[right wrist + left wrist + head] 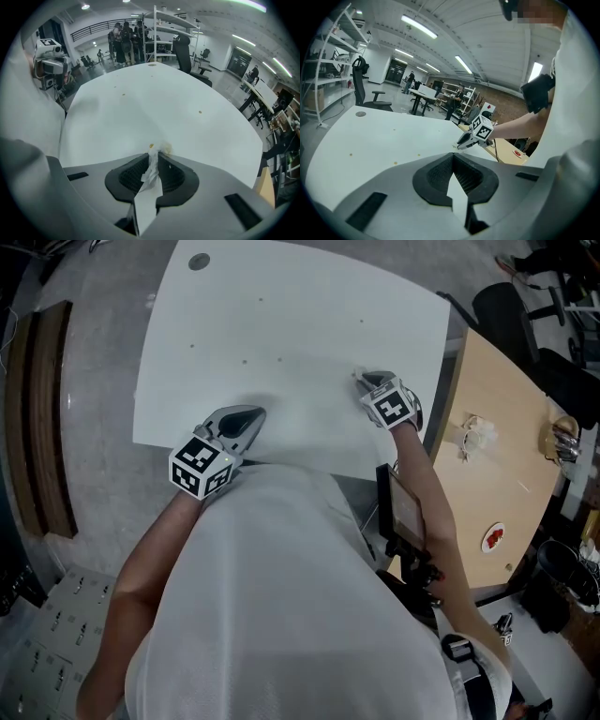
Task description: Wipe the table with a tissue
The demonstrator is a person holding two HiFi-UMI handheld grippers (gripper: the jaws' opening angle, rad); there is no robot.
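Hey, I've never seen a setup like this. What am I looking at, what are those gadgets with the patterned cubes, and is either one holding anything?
There is no robot here. A person holds a two-jaw gripper in each hand, and the patterned cubes are part of those grippers. The head view looks down from the person's head. The other two views come from a camera riding on each gripper. The white table has a few small brownish specks. The right gripper is shut on a tissue, right at a yellowish spot. The left gripper is shut and holds nothing.
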